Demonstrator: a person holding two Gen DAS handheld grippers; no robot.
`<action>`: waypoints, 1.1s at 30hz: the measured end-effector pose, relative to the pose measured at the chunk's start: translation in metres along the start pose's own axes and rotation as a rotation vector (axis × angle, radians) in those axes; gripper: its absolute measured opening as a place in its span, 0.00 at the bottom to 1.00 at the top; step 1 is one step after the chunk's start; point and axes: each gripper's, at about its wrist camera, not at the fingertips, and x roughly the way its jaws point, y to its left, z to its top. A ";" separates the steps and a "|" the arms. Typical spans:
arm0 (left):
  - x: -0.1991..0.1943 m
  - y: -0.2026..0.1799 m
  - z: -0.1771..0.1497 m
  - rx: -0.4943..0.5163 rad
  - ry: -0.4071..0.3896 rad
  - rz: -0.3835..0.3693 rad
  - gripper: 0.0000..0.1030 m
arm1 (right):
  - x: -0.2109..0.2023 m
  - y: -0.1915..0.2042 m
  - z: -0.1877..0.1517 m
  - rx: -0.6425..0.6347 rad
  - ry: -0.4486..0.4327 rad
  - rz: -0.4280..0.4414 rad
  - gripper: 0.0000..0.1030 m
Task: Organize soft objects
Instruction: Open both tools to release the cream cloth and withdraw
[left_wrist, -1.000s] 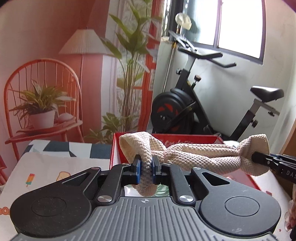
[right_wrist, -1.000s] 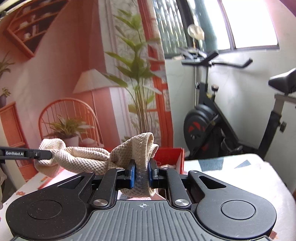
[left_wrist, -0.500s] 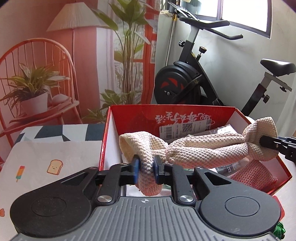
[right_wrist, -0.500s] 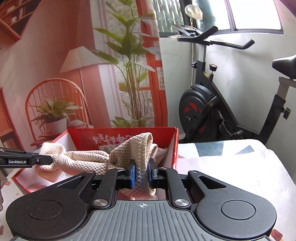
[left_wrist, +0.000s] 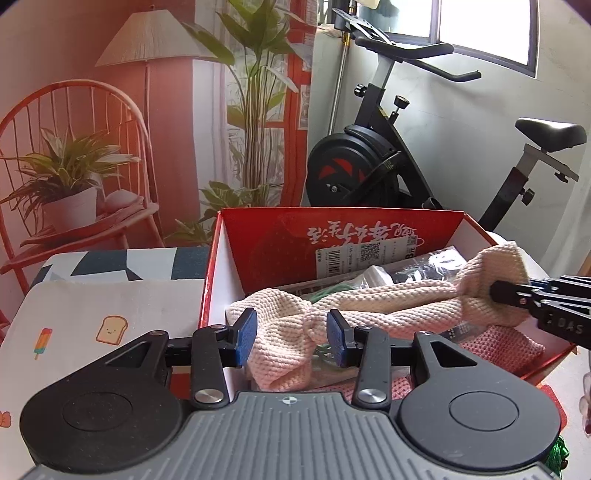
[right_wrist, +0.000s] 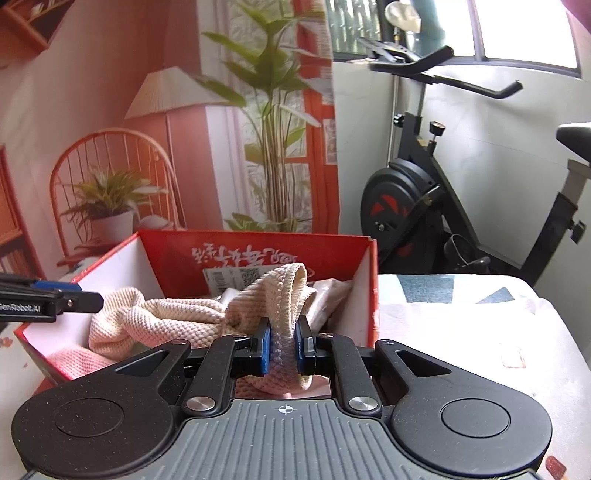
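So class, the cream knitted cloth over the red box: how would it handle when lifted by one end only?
Probably floppy: the cream knitted cloth sags and bunches between the two grippers. Its end at the left gripper, whose jaws have just been opening, has slumped into the red box. It likely resists slipping, since the coarse knit stays pinched in the right gripper.

towel (left_wrist: 388, 301): cream knitted cloth, nubbly | box (left_wrist: 280, 236): glossy red cardboard; fingers (left_wrist: 246, 336): matt blue pads

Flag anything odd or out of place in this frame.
Nothing is damaged or spilled. The cream knit cloth lies bunched and twisted across the red box; the right tool grips one end, the left tool has just opened.
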 end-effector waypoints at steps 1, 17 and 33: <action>-0.001 -0.001 0.000 0.000 0.000 -0.002 0.45 | 0.002 0.001 0.001 0.002 0.002 -0.007 0.12; -0.047 -0.012 -0.015 0.009 -0.036 -0.046 0.96 | -0.047 0.021 0.002 -0.016 -0.056 -0.025 0.97; -0.076 -0.002 -0.057 0.032 0.013 -0.031 1.00 | -0.104 0.046 -0.056 0.060 -0.074 -0.041 1.00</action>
